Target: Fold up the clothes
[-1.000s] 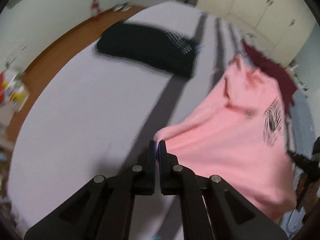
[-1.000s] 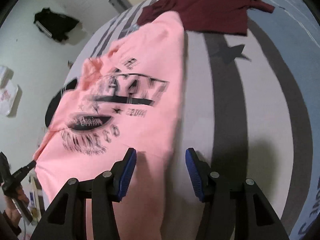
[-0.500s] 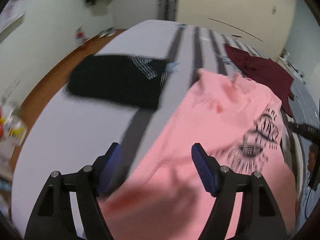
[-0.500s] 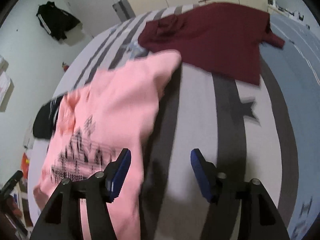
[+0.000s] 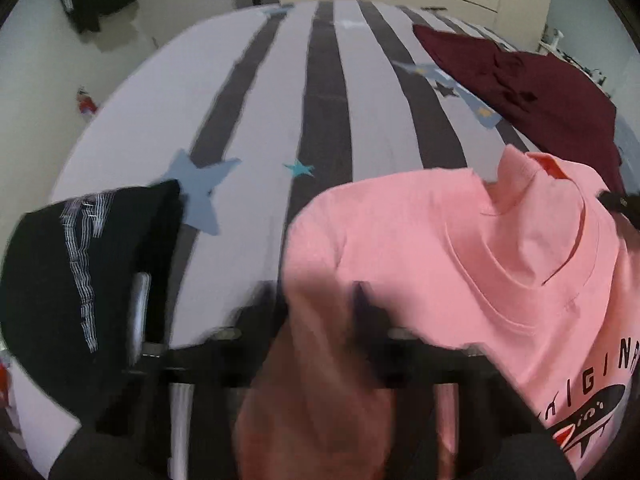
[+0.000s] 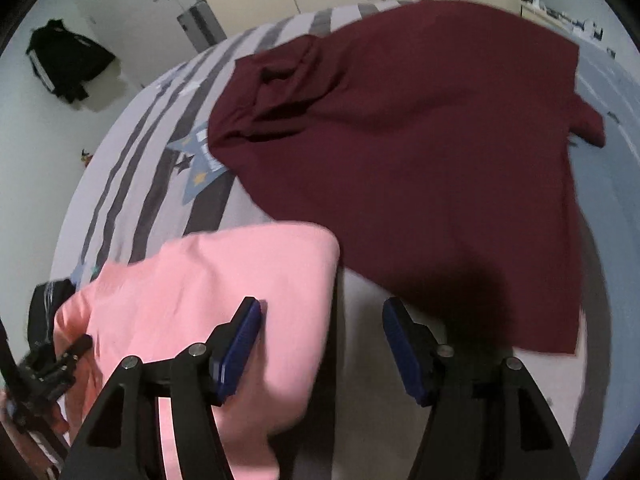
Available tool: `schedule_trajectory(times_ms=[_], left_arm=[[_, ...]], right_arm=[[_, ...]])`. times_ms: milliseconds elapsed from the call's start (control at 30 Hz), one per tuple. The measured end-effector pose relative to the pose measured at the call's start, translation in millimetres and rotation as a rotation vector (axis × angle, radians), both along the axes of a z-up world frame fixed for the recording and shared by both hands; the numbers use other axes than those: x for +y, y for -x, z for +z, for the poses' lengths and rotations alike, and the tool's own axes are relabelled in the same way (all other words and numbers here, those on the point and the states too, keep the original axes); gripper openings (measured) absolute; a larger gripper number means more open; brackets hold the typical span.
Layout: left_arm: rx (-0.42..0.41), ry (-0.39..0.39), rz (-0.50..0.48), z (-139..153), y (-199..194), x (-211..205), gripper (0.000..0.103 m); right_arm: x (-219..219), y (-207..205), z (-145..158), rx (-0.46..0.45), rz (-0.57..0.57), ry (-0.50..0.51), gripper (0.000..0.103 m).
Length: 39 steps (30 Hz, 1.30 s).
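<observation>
Right wrist view: right tongs [image 6: 322, 346] spread apart beside pink shirt [image 6: 224, 280]. Left tongs [image 5: 316, 320] blurred under cloth, state unclear; a blind grab may bunch layers.

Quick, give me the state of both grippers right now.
Left gripper: blurred, pink shirt draped over its fingers; cannot tell whether open or shut.
Right gripper: open, holding nothing.

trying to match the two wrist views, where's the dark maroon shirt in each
Left wrist: dark maroon shirt lies upper right, beyond the pink printed t-shirt.
Right wrist: it fills the centre and upper right.
Shared landmark: the grey striped bedspread with its pale blue star.
</observation>
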<state>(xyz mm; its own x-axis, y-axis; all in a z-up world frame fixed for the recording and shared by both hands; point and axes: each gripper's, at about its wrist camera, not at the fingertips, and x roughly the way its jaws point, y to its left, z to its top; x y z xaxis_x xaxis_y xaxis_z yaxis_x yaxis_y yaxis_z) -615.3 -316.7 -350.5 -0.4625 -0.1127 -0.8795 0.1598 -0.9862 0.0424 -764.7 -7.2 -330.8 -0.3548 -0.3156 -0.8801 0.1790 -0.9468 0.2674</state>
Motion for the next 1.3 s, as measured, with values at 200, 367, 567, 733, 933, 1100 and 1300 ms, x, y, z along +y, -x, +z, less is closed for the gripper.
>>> schedule_trajectory(times_ms=[200,367,567,733,933,1100,1300], left_arm=[[0.050,-0.054,0.026,26.6,-25.8,-24.8,0.003],[0.136,-0.110,0.092,65.1,-66.4,-56.0,0.003],[0.149,-0.138,0.092,92.7,-94.7,-61.4,0.003],[0.179,-0.155,0.095,116.7,-65.8,-46.3,0.003],[0.265,-0.165,0.068,189.2,22.9,0.7,0.003],[0.405,-0.170,0.033,317.7,96.5,34.4,0.003],[0.672,-0.142,-0.097,516.9,116.0,71.0,0.003]], right_arm=[[-16.4,21.1,-10.4,-0.004,0.011,-0.018,0.075],[-31.7,3.3,-1.1,0.041,0.141,-0.066,0.019],[-16.3,-25.5,13.9,0.072,0.187,-0.009,0.004],[22.6,-33.3,58.5,0.108,0.089,0.053,0.004],[63.1,11.6,183.6,0.250,0.009,0.053,0.004],[95.8,45.7,305.5,0.398,-0.052,0.053,0.003],[138.3,19.5,516.3,0.730,-0.064,0.079,0.004]])
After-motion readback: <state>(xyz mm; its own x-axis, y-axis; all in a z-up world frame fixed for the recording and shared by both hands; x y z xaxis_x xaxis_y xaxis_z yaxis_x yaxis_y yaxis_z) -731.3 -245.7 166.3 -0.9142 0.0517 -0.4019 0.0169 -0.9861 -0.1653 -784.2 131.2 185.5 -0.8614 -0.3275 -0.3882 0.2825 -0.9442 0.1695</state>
